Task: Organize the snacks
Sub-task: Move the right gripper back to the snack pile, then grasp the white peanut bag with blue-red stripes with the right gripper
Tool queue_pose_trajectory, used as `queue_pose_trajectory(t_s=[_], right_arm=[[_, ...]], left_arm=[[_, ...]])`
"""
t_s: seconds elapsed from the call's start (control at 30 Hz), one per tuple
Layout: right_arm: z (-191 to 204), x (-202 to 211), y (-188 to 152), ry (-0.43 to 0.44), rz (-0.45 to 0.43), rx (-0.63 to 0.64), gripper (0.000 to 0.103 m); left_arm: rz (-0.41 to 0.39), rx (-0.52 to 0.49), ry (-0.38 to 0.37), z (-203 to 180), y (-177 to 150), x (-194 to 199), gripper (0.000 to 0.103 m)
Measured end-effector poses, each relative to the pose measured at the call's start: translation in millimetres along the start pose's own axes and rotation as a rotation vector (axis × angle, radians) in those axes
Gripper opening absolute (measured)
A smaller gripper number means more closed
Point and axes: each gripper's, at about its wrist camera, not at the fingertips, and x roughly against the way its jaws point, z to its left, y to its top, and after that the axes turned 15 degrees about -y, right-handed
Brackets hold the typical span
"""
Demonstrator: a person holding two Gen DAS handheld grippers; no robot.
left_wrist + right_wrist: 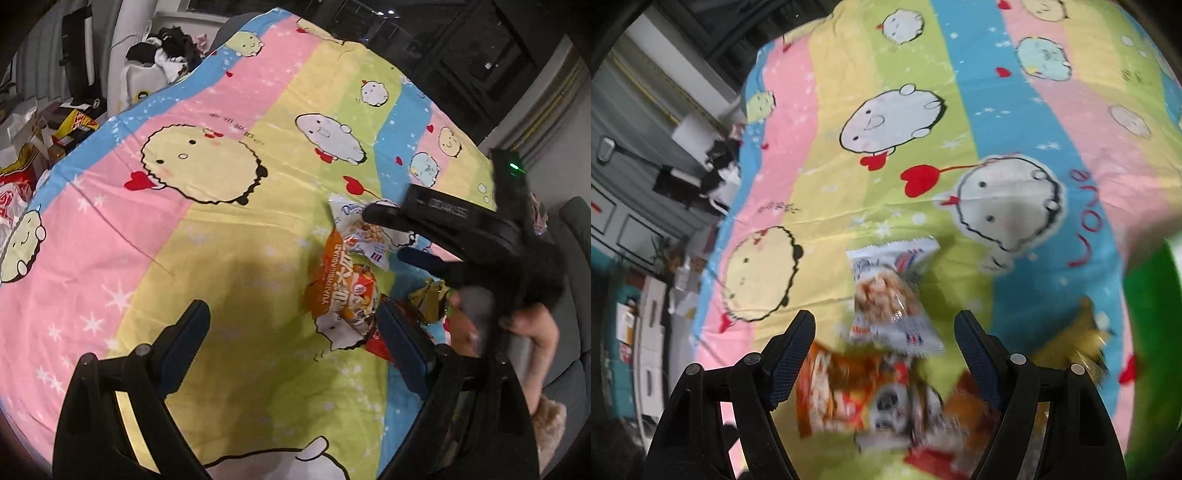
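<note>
Both sets of fingers are spread and grasp nothing: the right gripper [884,338] hovers over the white crinkly peanut packet [890,295], the left gripper [295,332] beside the orange glossy seed bag [341,291]. Nothing looks sorted yet; the snacks lie heaped at three o'clock on the striped cartoon bedsheet [184,240], open toward nine

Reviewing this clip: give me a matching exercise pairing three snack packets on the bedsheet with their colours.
Things:
1. peanut packet
2. melon seed packet
3. crumpled wrapper

Colours:
A. gold
B. orange
C. white and blue

Pairs: 1-C, 2-B, 3-A
</note>
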Motion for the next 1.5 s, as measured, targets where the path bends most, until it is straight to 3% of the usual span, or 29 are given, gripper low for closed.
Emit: queue_pose_trajectory(t_s=[0.17, 0.23, 0.4, 0.63, 0.77, 1.0, 1.13, 1.17, 1.23, 1.27, 1.4, 1.5], right_arm=[[19.3, -28.9, 8.1, -0.078, 0.006, 0.054, 0.067], [23.2, -39.8, 8.3, -0.098, 0.025, 0.074, 0.048], [7.6, -25.4, 3.8, -0.074, -0.014, 0.028, 0.045], [-27.4, 43.6, -23.5, -0.022, -0.079, 0.025, 0.045], [-48.2, 67.4, -59.8, 0.054, -0.041, 0.042, 0.045], [-57.0, 50.6, -108.2, 0.082, 0.111, 0.047, 0.045], [-51.0, 37.9, -114.7, 0.040, 0.121, 0.060, 0.045], [-50.9, 37.3, -114.6, 0.043, 0.117, 0.061, 0.047], [-54.3, 40.0, -113.8, 0.059, 0.112, 0.055, 0.064], [-57.4, 44.0, -112.8, 0.063, 0.101, 0.045, 0.068], [-75.5, 68.3, -106.7, 0.099, 0.032, -0.018, 0.070], [-89.5, 80.2, -104.1, 0.129, 0.001, -0.075, 0.070]], left_arm=[[0.006, 0.002, 0.000, 0.3, 0.0, 0.1, 0.091], [0.012, -0.007, -0.001, -1.2, 0.4, -0.7, 0.091], [0.022, -0.011, 0.000, -3.8, -1.3, -4.8, 0.091], [0.033, -0.028, -0.016, -11.2, -5.2, -8.0, 0.090], [0.045, -0.016, 0.004, -10.5, -7.8, -14.4, 0.090], [0.095, -0.025, -0.004, -13.7, -13.8, -26.3, 0.081], [0.109, -0.038, 0.007, -15.7, -17.0, -30.5, 0.080], [0.111, -0.041, 0.007, -16.0, -17.6, -31.3, 0.080], [0.116, -0.044, 0.003, -15.7, -17.2, -31.4, 0.080], [0.115, -0.042, 0.001, -15.2, -16.1, -31.8, 0.080], [0.115, -0.045, -0.029, -19.6, -16.9, -28.2, 0.078], [0.147, -0.066, -0.125, -32.0, -23.8, -29.6, 0.077]])
